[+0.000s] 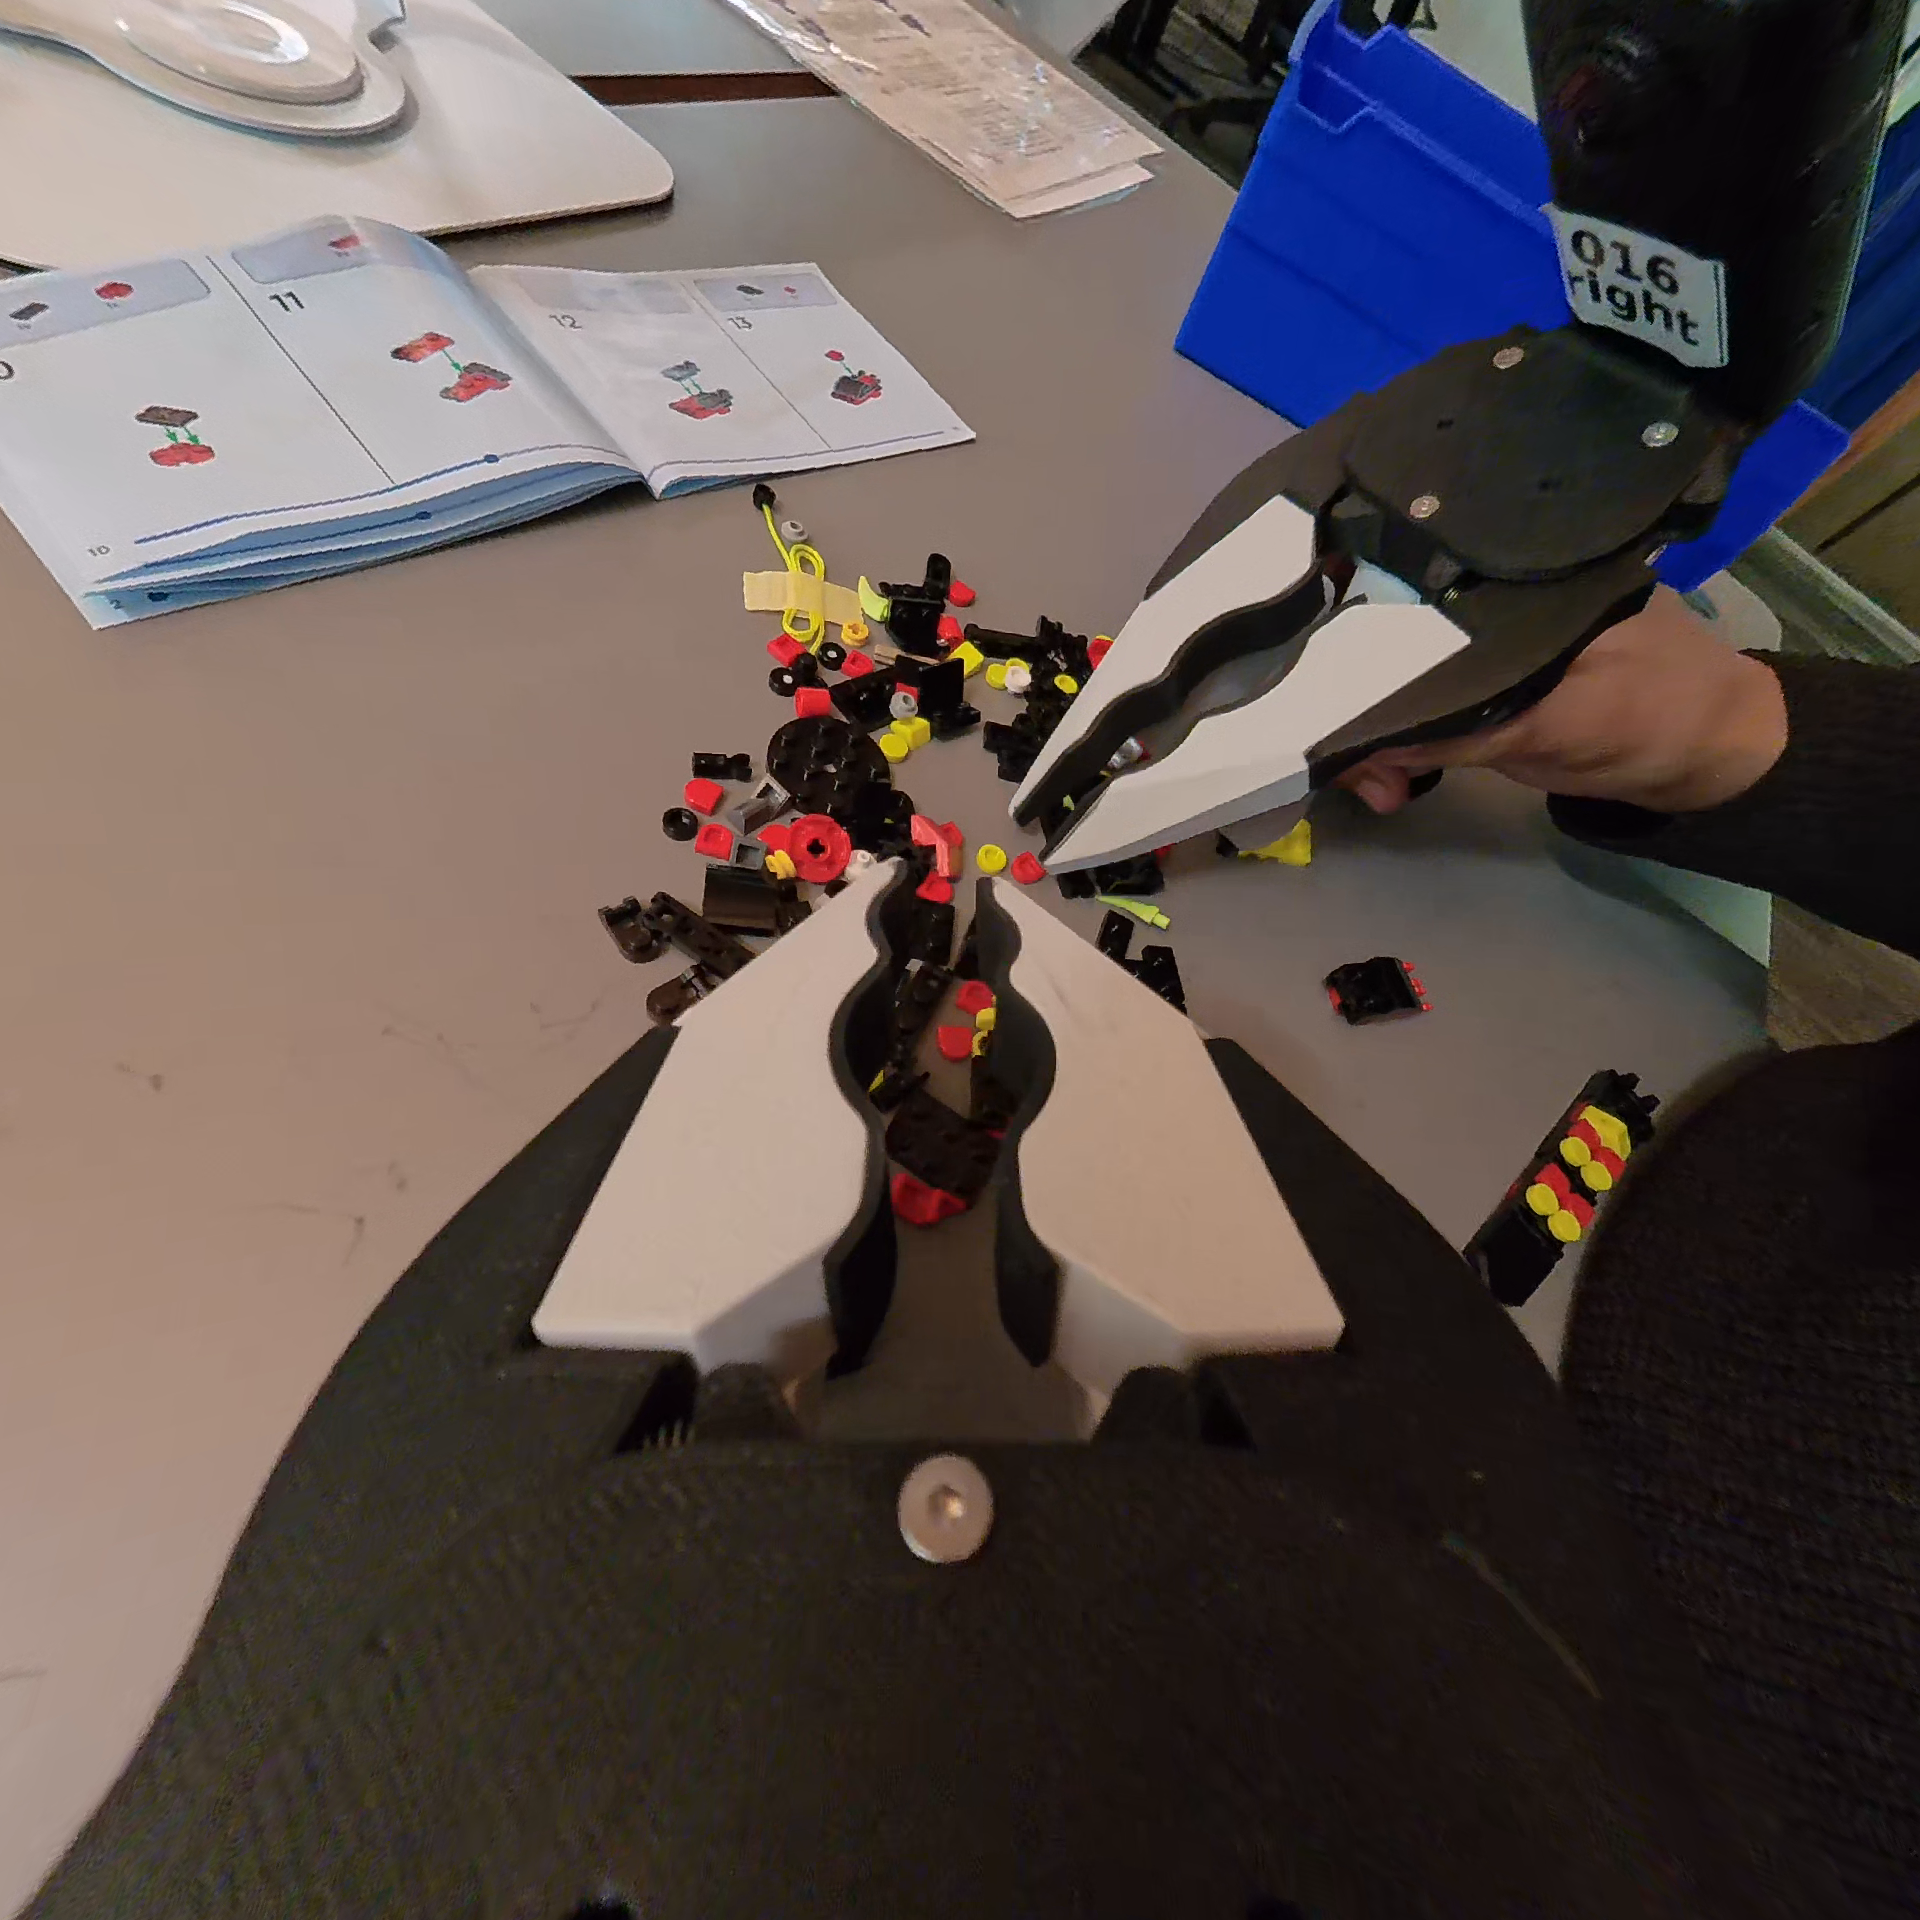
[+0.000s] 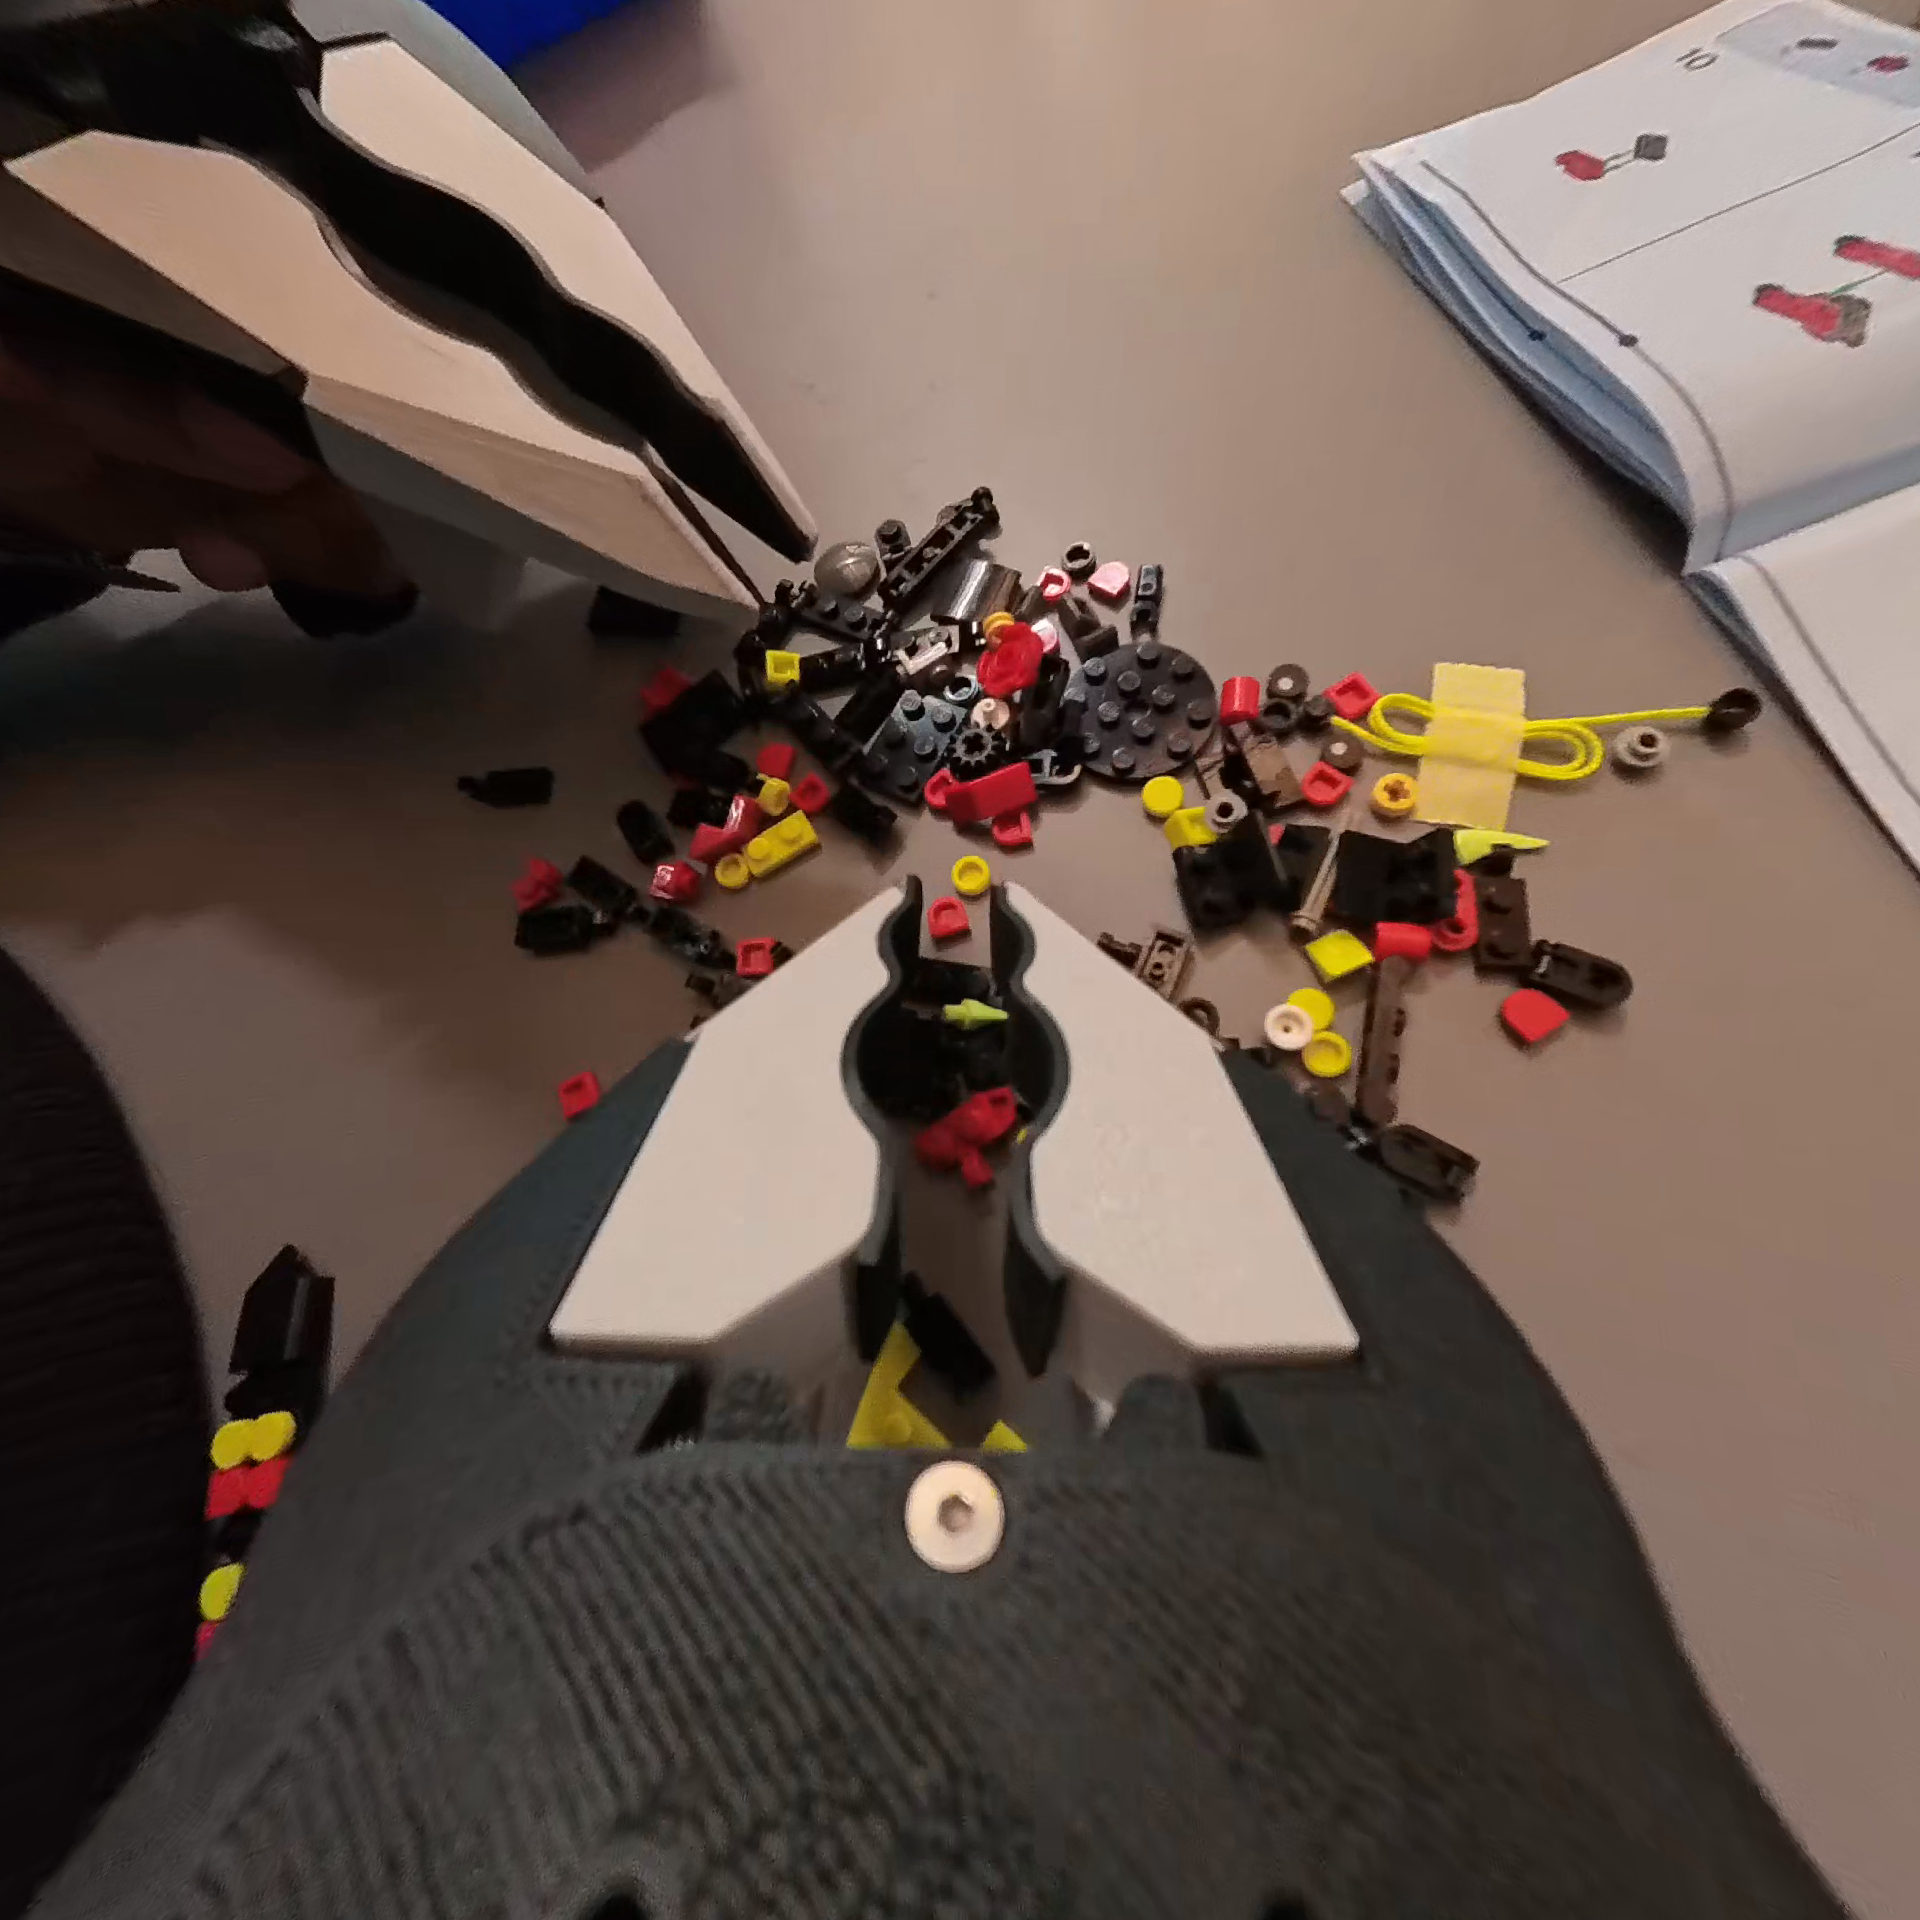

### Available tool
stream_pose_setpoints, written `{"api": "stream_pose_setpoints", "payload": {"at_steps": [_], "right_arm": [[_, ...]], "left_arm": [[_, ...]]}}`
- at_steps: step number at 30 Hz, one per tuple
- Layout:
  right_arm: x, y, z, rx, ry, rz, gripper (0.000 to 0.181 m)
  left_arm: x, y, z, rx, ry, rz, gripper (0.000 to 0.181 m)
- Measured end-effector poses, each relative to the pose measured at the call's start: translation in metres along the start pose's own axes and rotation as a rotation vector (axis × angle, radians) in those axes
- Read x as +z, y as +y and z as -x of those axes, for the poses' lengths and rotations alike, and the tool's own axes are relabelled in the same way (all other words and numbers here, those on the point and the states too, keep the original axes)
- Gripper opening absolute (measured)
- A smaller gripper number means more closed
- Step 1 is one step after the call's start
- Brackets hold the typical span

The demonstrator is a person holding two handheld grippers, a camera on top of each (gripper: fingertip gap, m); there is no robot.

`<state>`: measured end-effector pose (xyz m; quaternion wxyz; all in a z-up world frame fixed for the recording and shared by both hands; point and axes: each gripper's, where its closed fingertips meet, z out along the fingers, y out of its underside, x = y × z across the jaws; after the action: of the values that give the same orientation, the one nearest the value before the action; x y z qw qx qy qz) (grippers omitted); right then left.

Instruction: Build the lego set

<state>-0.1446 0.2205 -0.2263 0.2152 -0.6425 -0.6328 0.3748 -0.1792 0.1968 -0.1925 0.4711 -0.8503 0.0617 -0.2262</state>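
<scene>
A pile of small black, red and yellow lego pieces (image 1: 883,727) lies on the grey table (image 1: 312,1039); it also shows in the right wrist view (image 2: 1039,727). My left gripper (image 1: 940,881) hovers low over the near edge of the pile, narrowly open and empty. My right gripper (image 2: 958,891) is narrowly open and empty, with a small red piece (image 2: 943,920) on the table between its tips and a yellow round stud (image 2: 971,873) just ahead. The two grippers' tips are close together: the right gripper (image 1: 1037,840) comes in from the right.
A black bar with red and yellow studs (image 1: 1569,1184) and a small black-red sub-build (image 1: 1377,987) lie to the right. The open instruction booklet (image 1: 416,416) is at the back left, a blue bin (image 1: 1382,239) at the back right, and a white board (image 1: 312,135) at the far left. Left tips to right tips: about 6 cm.
</scene>
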Motion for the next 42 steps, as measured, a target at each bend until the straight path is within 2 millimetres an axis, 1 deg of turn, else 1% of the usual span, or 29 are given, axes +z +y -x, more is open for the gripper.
{"api": "stream_pose_setpoints", "payload": {"at_steps": [6,12,16,21,24,27,30,32,36,42], "right_arm": [[0.004,0.005,0.002,-0.018,0.004,0.03,0.013],[0.004,0.006,0.003,-0.03,0.014,0.033,0.013],[0.004,0.006,0.002,-0.032,0.022,0.035,0.008],[0.004,0.006,0.002,-0.033,0.027,0.036,0.007],[0.001,-0.001,0.004,-0.018,0.014,-0.004,0.006],[-0.007,-0.014,0.007,0.035,-0.025,-0.087,0.007],[-0.017,-0.029,0.012,0.121,-0.096,-0.189,0.006],[-0.023,-0.035,0.016,0.167,-0.154,-0.24,0.006],[-0.028,-0.036,0.016,0.194,-0.181,-0.26,0.006],[-0.028,-0.036,0.02,0.192,-0.199,-0.258,0.005]], "left_arm": [[0.0,0.001,0.0,-0.001,0.0,0.005,0.009],[0.001,0.002,0.0,-0.002,0.0,0.012,0.01],[0.001,0.003,0.0,-0.002,0.001,0.014,0.01],[0.001,0.003,0.0,-0.001,0.002,0.015,0.01],[0.001,0.003,-0.001,0.002,0.004,0.015,0.01],[0.001,0.001,-0.003,0.006,0.012,0.006,0.01],[0.001,0.001,-0.003,0.011,0.011,0.004,0.011],[0.002,0.002,-0.002,0.011,0.009,0.01,0.01],[0.002,0.002,-0.002,0.009,0.009,0.009,0.01],[0.002,0.002,-0.003,0.014,0.011,0.012,0.01]]}}
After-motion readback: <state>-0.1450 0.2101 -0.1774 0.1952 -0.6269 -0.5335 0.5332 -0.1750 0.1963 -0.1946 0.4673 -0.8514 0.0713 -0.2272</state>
